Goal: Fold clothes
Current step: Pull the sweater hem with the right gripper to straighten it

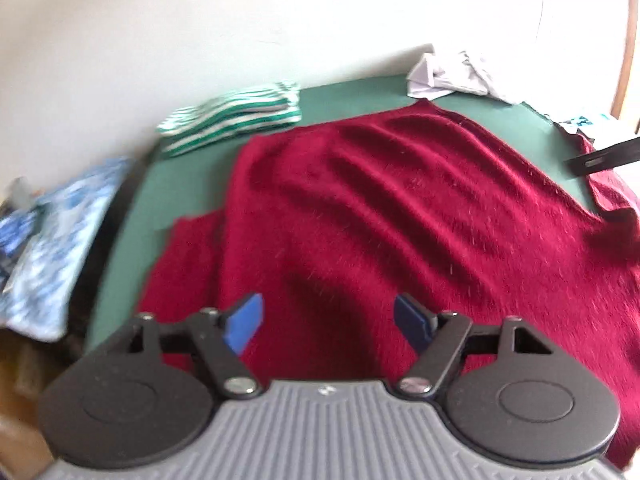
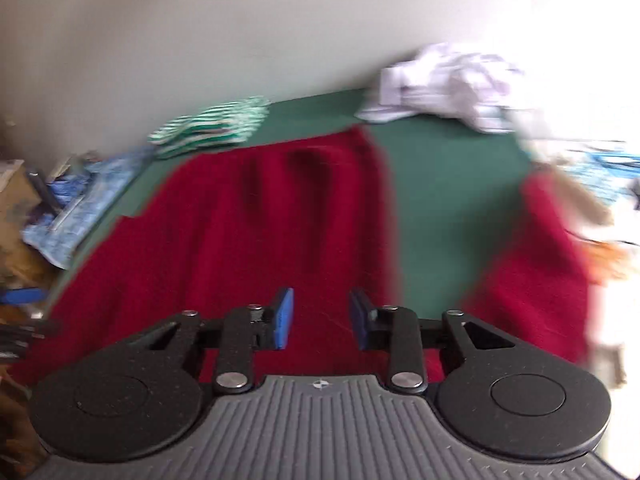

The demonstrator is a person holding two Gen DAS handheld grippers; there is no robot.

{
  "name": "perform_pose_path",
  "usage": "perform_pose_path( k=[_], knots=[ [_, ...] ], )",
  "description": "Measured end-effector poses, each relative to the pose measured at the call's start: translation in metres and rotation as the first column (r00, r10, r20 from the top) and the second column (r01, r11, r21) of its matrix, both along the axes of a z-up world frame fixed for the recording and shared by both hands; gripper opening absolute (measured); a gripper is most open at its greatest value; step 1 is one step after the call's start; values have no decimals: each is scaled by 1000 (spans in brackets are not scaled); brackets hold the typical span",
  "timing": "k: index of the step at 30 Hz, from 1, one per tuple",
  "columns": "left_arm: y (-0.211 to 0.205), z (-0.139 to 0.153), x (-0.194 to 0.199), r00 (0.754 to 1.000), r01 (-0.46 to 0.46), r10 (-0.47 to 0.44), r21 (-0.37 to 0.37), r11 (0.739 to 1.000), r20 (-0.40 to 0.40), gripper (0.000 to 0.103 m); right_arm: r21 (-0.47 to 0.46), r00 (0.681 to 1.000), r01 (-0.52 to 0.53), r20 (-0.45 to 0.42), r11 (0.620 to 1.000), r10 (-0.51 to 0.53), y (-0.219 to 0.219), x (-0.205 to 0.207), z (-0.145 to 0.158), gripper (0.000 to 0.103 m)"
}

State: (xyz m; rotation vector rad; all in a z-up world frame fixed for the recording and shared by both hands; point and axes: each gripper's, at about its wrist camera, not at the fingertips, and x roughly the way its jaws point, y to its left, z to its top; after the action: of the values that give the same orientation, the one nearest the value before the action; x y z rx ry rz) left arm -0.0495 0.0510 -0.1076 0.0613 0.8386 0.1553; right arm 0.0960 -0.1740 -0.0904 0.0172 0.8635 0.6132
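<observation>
Both your left tongs point(image 1: 326, 326) and right tongs point(image 2: 321, 318) hang open over the red sweater point(image 1: 400, 208); pinch one layer only and its wrinkles may get folded in.

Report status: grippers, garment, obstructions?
Left gripper and right gripper open, empty. Red sweater spread flat, rumpled. White clothes and striped stack sit clear behind.

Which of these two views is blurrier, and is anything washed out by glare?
Right wrist view is blurrier: red sweater and white clothes smear, and its right edge is blown out white. Left wrist view is sharper on the sweater; striped stack is soft, upper right overexposed.
</observation>
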Motion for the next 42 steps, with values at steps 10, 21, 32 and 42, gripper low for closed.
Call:
perform_pose_path(
  k=[10, 21, 32, 42],
  knots=[
    [69, -48, 46, 998, 49, -46, 62, 997, -52, 66, -178, 967, 247, -15, 953, -253, 25, 63, -50, 0],
    [100, -47, 183, 998, 32, -25, 111, 993, -63, 39, -241, 980, 201, 50, 949, -195, 115, 153, -45, 1],
    [118, -47, 282, 996, -22, 35, 156, 988, -83, 43, -33, 986, 120, -111, 992, -123, 121, 258, -49, 9],
    [140, -49, 315, 992, -108, 122, 260, 959, -37, 39, -120, 981, 188, 66, 975, -181, 102, 285, -46, 5]
  ],
)
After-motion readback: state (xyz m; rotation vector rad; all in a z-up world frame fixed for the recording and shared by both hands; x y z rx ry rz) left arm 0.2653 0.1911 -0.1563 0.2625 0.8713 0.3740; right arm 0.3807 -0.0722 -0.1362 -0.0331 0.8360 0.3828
